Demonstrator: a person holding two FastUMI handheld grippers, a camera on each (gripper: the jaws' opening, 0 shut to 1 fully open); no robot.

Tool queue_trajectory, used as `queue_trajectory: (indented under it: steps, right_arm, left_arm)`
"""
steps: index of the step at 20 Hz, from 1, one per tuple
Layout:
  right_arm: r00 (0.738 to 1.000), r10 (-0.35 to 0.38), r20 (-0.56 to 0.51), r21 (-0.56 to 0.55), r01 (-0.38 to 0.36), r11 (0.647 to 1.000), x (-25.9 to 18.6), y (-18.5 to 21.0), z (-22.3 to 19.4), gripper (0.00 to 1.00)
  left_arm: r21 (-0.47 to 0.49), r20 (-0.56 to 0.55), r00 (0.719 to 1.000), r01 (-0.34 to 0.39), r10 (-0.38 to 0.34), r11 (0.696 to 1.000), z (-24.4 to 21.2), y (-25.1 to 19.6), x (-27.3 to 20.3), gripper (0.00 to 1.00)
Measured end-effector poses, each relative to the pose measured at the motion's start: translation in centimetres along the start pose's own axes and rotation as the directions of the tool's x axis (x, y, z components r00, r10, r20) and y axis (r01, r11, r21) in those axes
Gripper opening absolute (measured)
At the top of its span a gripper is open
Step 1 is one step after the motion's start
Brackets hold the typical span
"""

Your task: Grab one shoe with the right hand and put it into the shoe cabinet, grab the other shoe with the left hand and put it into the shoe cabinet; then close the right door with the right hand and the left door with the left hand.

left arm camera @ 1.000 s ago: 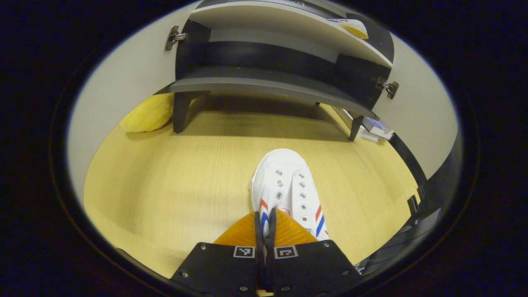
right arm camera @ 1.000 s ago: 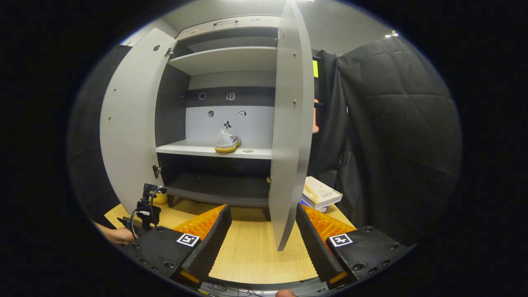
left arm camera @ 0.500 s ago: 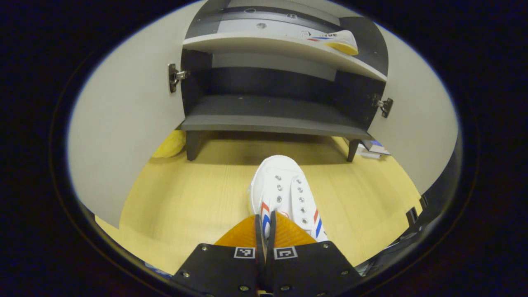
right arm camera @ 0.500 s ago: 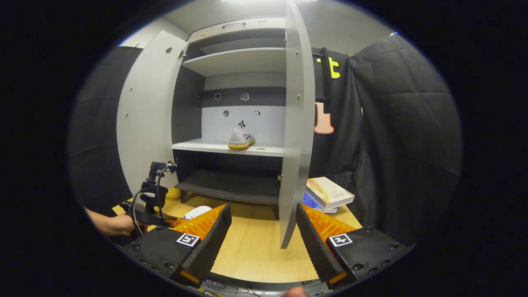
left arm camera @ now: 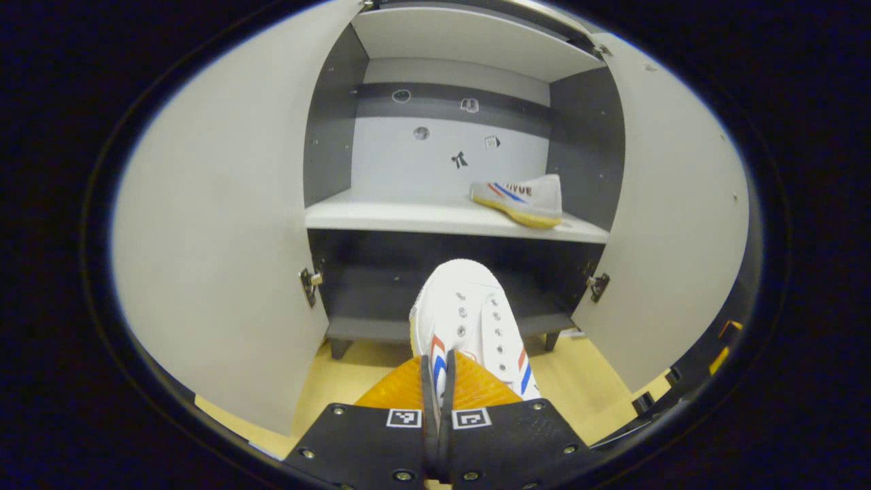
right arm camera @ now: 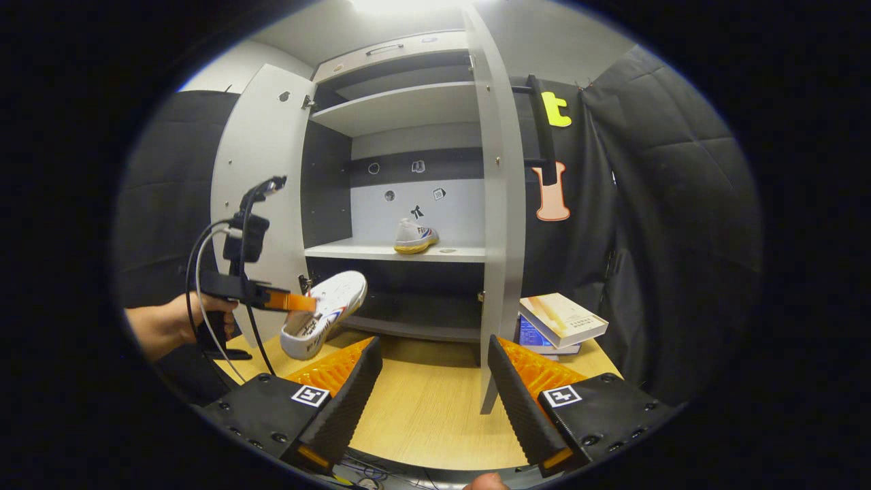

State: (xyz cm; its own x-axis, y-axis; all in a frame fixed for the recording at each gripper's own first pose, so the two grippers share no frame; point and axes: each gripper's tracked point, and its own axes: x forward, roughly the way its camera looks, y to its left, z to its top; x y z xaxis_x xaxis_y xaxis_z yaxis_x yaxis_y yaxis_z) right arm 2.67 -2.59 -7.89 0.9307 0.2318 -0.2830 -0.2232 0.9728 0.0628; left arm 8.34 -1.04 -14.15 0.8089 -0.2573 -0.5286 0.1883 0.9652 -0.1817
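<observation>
You've lifted shoe 2 (left arm camera: 469,320) off the floor since 1 s ago; L tongs (left arm camera: 435,381) clamped on its collar, now facing cabinet (left arm camera: 449,218). Shoe 1 (left arm camera: 520,199) sits on mid shelf. R tongs (right arm camera: 432,381) wide open, empty. Doors not yet closed.

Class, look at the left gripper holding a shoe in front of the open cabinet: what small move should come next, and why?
Probably carry the held shoe forward and up toward the white shelf. The left gripper is shut on it, off the floor and short of the cabinet; the other shoe sits on that shelf's right side, leaving room beside it, and both doors stand open.
</observation>
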Motion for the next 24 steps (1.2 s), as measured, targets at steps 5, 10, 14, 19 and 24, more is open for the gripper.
queue_trajectory:
  steps: [5, 10, 14, 19, 24]
  right_arm:
    - [0.999, -0.046, 0.024, 0.001, 0.046, 0.999, 0.9, 0.5, 0.9, 0.98]
    - [0.992, -0.119, 0.045, -0.013, 0.12, 0.993, 1.2, 0.1, 1.8, 0.98]
    - [0.98, -0.192, 0.046, -0.01, 0.192, 0.981, 1.0, -0.7, 2.0, 0.97]
    - [0.964, -0.265, 0.025, -0.009, 0.266, 0.964, 0.7, -1.7, 1.3, 0.98]
    - [0.952, -0.305, 0.01, -0.024, 0.305, 0.952, 0.6, -2.8, 1.3, 0.97]
  left_arm:
    - [-0.027, 0.115, 0.992, 0.054, -0.05, 0.998, 7.1, -0.1, -1.6, 0.01]
    - [-0.033, 0.188, 0.98, 0.071, -0.064, 0.997, 12.5, 1.7, -6.2, 0.01]
    - [-0.02, 0.189, 0.98, 0.064, -0.059, 0.998, 14.5, 3.3, -9.4, 0.01]
    - [-0.01, 0.144, 0.988, 0.06, -0.058, 0.998, 15.4, 3.3, -7.6, 0.01]
    - [-0.047, 0.067, 0.995, 0.074, -0.07, 0.996, 14.0, 3.3, -6.3, 0.01]
